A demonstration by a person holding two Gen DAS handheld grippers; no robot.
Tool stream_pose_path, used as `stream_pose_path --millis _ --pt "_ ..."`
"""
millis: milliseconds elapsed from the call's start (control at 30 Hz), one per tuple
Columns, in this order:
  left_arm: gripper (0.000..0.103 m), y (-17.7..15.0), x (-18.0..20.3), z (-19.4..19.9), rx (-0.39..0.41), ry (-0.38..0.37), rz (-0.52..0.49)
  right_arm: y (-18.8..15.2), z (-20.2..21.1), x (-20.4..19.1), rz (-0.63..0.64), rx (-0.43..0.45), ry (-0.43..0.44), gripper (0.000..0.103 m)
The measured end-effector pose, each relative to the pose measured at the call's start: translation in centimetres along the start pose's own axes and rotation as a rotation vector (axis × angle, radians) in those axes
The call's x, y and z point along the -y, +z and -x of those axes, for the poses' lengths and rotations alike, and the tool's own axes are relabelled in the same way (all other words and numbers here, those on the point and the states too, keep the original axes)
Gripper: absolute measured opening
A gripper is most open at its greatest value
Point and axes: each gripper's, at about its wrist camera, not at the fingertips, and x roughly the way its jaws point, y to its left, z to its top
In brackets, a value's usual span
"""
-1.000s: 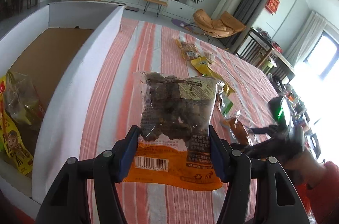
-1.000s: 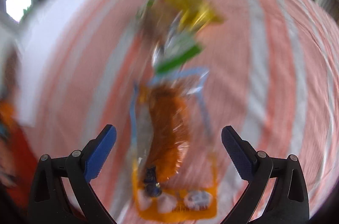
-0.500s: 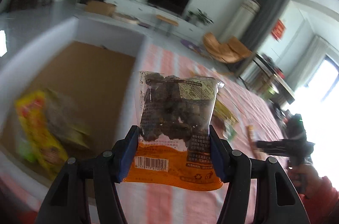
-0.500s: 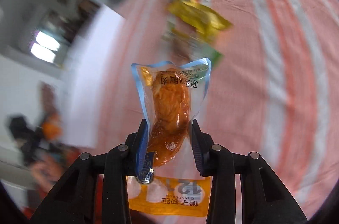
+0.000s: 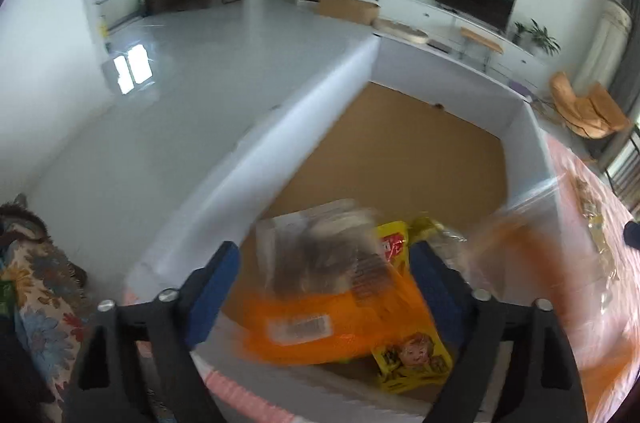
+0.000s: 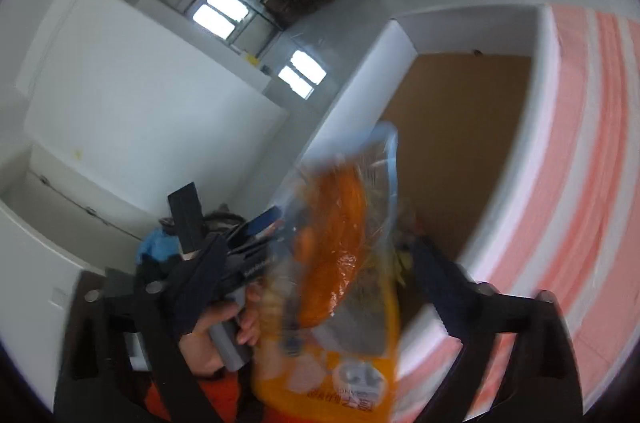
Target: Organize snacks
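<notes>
Both packets look to be caught mid-drop over the white box [image 5: 528,143], so the step in hand is judged to be the release into it.

The left tool [image 5: 326,277] is spread wide with nothing clamped; the dark-snack packet with the orange bottom [image 5: 332,299] is seen blurred between the jaws, over the box's brown floor and partly over a yellow packet with a cartoon face [image 5: 412,355] already lying inside. The right tool [image 6: 316,287] is also parted wide, and the clear blue-edged pouch with the orange piece [image 6: 340,243] sits blurred between its fingers, apparently loose, at the box's near corner. Whether it's fully clear of the pads can't be told.

To do this well, the tools should be kept over the box's inside and not the wall, so nothing gets bounced out onto the striped desk [image 6: 592,151]. The right pouch is the riskier one, being nearer the rim.

As for writing: "12" upside down on the pouch's orange bottom, a barcode label on the other. The rest is too smeared to be read.
</notes>
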Motion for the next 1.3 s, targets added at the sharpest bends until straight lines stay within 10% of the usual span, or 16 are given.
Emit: stream_pose_path --millis 133,267,567,667,833,1033,1300 --pt "0.099 -1.1 -0.3 1.3 0.056 -0.008 0.026 -1.5 2.5 0.9 0.048 0.085 -0.067 0.095" --pt "0.099 -2.2 2.5 3.6 0.092 -0.123 0.032 -4.4 8.1 6.3 0.092 0.172 -0.329 0.095" --pt "0.103 -8.7 21.6 9.1 0.052 -0.493 -0.308 -18.8 20.3 24.0 -0.060 0.119 -0.956 0.095" --pt "0.103 -12.4 28.7 6.9 -0.061 -0.570 -0.402 -22.4 23.5 26.4 -0.116 0.144 -1.018 0.095" --pt "0.103 -17.4 37.5 0.6 -0.157 -0.485 -0.497 -25.9 26.3 27.5 -0.181 0.219 -1.034 0.096" --pt "0.103 -18.1 40.8 -4.5 -0.098 -0.328 -0.522 -24.4 24.8 26.7 -0.199 0.226 -1.047 0.099" --pt "0.103 -18.9 40.0 -4.2 -0.082 -0.307 -0.532 -23.9 24.5 26.6 -0.202 0.222 -1.045 0.102"
